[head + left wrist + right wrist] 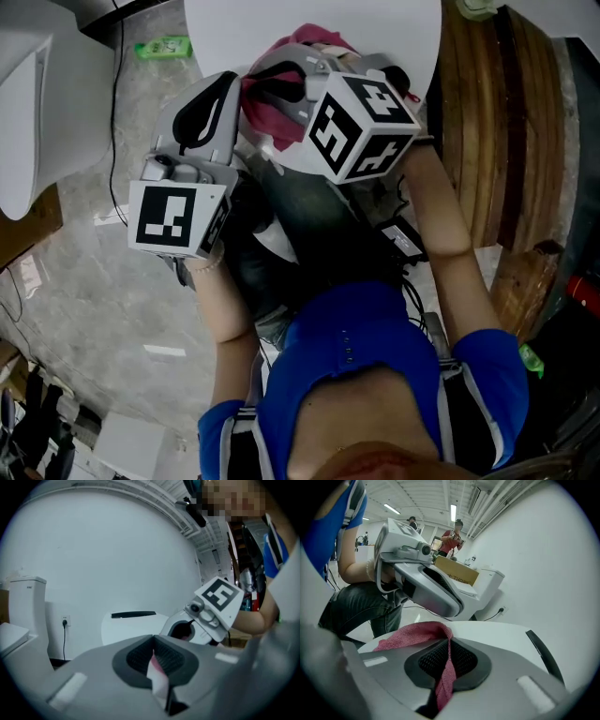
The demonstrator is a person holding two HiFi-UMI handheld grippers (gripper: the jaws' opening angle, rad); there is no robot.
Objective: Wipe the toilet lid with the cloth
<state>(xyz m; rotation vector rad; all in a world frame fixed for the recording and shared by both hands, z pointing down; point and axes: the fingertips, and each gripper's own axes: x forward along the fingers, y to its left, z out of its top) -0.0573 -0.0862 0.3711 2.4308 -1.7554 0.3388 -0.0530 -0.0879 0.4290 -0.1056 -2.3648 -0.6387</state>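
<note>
Pink terry cloth is pinched in both sets of jaws: the right gripper is closed tight on a thick fold of it, the left gripper closed on a thinner strip. Beyond the jaws the rest lies bunched on the white toilet lid, toward the person's side. It looks light, soft and limp, likely to flatten under pressure and drag; a bunched fold should hold better than a thin edge

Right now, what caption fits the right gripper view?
The right gripper clamps the pink cloth at the white toilet lid.
</note>
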